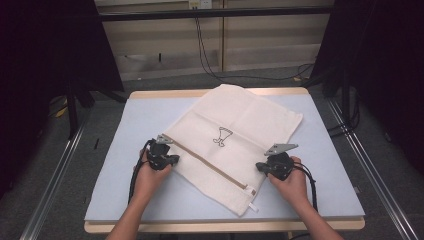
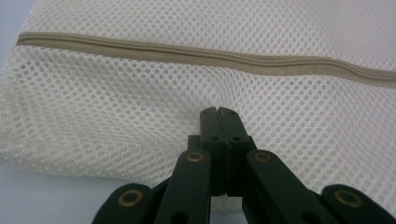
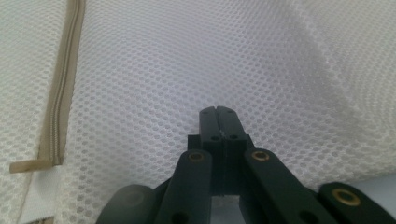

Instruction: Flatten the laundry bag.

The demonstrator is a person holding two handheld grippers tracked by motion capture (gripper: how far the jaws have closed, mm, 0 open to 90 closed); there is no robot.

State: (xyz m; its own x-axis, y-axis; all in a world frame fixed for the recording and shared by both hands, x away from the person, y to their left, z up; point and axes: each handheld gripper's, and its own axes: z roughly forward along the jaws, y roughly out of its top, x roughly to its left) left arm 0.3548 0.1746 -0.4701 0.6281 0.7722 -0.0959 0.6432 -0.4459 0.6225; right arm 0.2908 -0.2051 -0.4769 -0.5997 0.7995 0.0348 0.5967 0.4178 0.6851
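Table: pale blue top, wooden edging.

Mesh laundry bag: cream, flat, lying diagonally mid-table; far corner overhangs the back edge. Small dark printed figure, details unreadable.

Zipper: tan, running diagonally near the bag's front edge.

Left gripper: at the bag's left corner, jaws pressed together on the mesh edge. Whether one layer or both is pinched cannot be made out.

Right gripper: at the right edge, jaws likewise closed on mesh.

Forearms enter from below, hands low over the table.
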